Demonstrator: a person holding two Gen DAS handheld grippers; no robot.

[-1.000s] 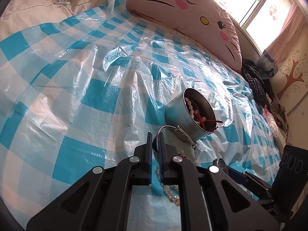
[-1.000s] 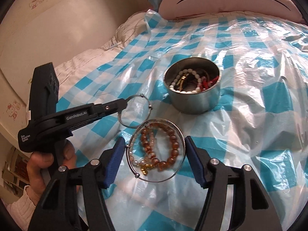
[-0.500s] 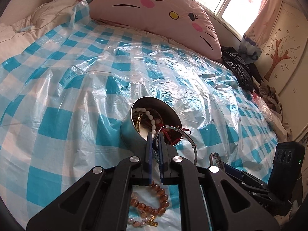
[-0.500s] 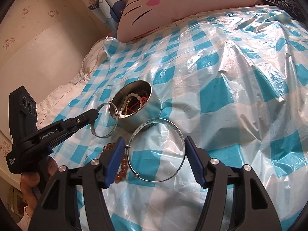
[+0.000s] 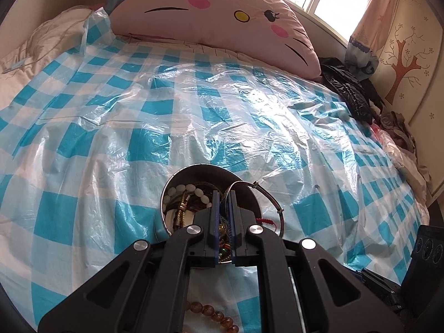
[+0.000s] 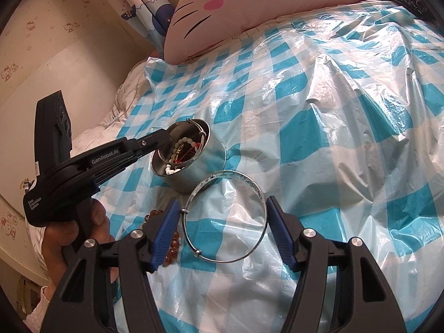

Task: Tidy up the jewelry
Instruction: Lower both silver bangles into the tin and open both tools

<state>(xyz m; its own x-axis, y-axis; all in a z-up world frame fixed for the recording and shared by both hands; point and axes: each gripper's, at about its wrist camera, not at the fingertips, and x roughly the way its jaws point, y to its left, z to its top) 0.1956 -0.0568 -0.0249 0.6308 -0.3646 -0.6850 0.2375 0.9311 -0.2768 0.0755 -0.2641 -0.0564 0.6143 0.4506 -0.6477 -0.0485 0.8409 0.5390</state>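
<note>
A round metal tin (image 5: 191, 173) (image 6: 205, 155) holding pearl and red jewelry stands on the blue checked plastic sheet. My left gripper (image 5: 223, 195) (image 6: 166, 136) is shut on a thin silver wire bangle (image 5: 270, 199) and holds it over the tin's mouth. My right gripper (image 6: 222, 222) holds a wide silver bangle (image 6: 251, 184) between its blue pads (image 6: 166, 230), above the sheet just in front of the tin. An amber bead bracelet (image 5: 216, 316) (image 6: 172, 249) lies on the sheet beside the tin.
A pink cat-face pillow (image 5: 222, 14) (image 6: 249, 5) lies at the bed's head. Dark clothes (image 5: 349, 94) are piled at the bed's right edge by the wall. Cream bedding (image 5: 41, 41) lies at the left.
My left gripper carried the thin bangle from beside the tin to over its mouth. My right gripper lifted the wide bangle off the bead bracelet and swung right.
</note>
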